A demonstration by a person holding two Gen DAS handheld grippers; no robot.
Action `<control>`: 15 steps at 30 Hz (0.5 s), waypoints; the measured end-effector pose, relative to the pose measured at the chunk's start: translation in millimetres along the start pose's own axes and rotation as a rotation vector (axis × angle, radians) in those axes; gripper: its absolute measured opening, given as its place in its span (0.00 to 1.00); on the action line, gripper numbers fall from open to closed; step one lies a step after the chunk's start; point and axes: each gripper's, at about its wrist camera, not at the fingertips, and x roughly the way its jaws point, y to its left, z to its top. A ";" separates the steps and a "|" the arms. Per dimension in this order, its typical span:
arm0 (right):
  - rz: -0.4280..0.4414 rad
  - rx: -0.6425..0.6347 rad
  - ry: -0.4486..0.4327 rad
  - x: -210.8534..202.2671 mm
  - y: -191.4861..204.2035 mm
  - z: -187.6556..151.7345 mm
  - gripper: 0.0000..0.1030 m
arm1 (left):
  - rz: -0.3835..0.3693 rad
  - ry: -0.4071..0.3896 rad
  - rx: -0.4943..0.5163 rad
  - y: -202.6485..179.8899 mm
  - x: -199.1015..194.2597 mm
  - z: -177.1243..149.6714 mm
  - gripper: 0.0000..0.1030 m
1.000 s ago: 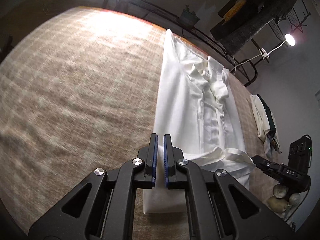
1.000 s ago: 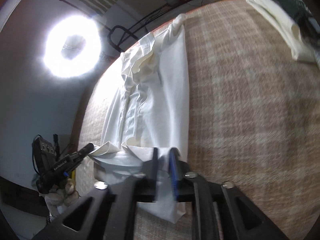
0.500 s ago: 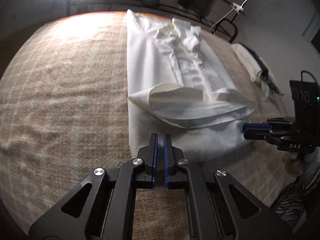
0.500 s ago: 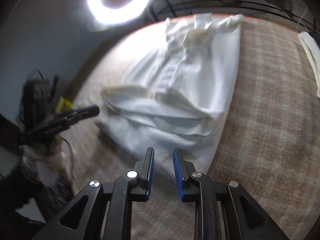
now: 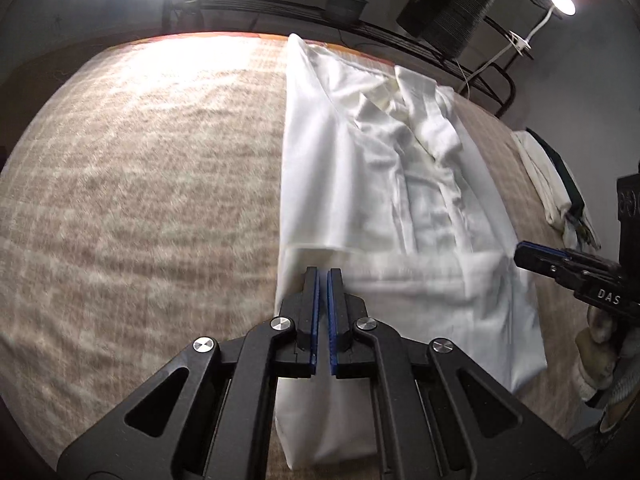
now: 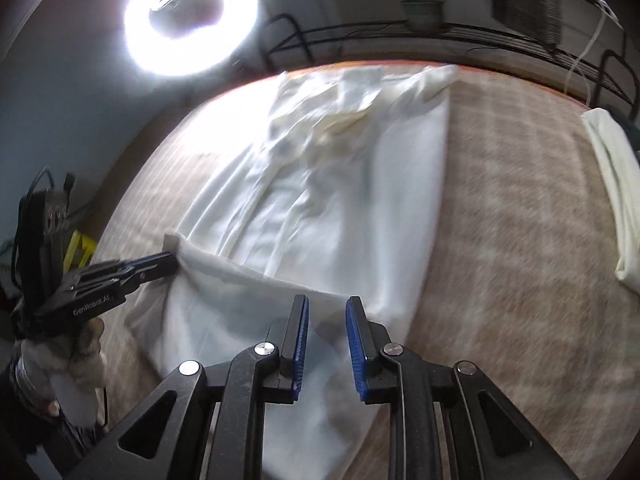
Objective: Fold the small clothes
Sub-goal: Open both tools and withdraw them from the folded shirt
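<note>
A white shirt [image 5: 384, 200] lies lengthwise on the brown plaid blanket [image 5: 140, 184], sides folded in, collar at the far end, near hem part turned up. It also shows in the right wrist view [image 6: 328, 184]. My left gripper [image 5: 322, 276] has its jaws nearly together over the shirt's near left edge, with no cloth seen between them. My right gripper [image 6: 326, 308] is open and empty above the shirt's near right part. The right gripper [image 5: 532, 252] reaches the shirt's right edge in the left view; the left gripper [image 6: 168, 260] touches the left edge in the right view.
A folded pile of pale and dark clothes [image 5: 556, 184] lies on the blanket to the right, also in the right wrist view [image 6: 616, 184]. A ring light [image 6: 188, 20] and a black metal rail [image 5: 360, 24] stand behind the far edge.
Both grippers have moved forward over the shirt's near end after pulling back. The lifted hem fold has dropped flatter. The right gripper has opened wider.
</note>
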 end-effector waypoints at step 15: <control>-0.025 0.175 -0.112 -8.2 -69.8 62.2 0.37 | -0.085 -0.149 0.043 -59.3 23.8 126.4 0.44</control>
